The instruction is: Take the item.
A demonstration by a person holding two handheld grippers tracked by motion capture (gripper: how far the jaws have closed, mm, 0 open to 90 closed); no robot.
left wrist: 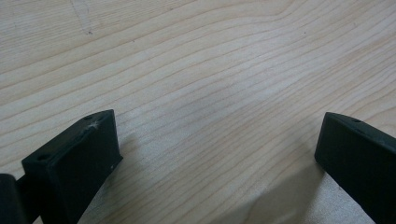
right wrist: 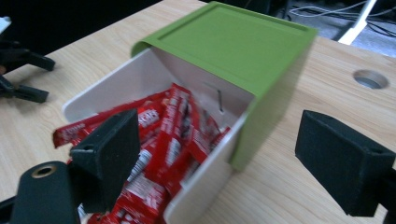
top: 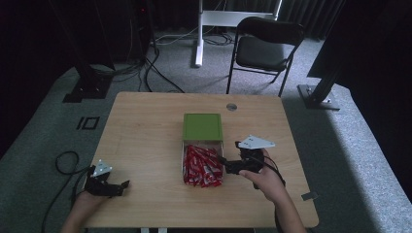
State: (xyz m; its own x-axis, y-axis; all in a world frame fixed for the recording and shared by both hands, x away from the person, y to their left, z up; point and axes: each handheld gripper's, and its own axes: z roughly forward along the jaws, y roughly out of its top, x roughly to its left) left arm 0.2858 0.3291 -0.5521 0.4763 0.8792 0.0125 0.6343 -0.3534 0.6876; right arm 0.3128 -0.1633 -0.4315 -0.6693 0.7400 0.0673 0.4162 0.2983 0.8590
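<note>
A wooden desk [top: 145, 141] is seen from above, with a box [top: 202, 127] lying on its side near the middle. The box has a green shell and a white drawer [right wrist: 116, 88] pulled partly out toward the person. The drawer is packed with red packets [top: 201, 167], some of which stick out past its open end.

The right claw [top: 224, 162] is held just beside the drawer's right wall, at the packets. Its jaws are spread wide in the right gripper view, with one jaw over the packets [right wrist: 159, 149] and the other over bare desk to the side of the box [right wrist: 233, 46]; the drawer wall lies between them. Nothing is gripped. The hand [top: 262, 177] around this claw comes in from the bottom edge of the high view.

The left claw [top: 127, 184] is rested near the desk's front left corner, well apart from the box. In the left gripper view its jaws are set wide over bare wood grain [left wrist: 201, 93], and nothing is held between them.

Behind the desk, a black folding chair [top: 265, 48] is stood on grey carpet.
</note>
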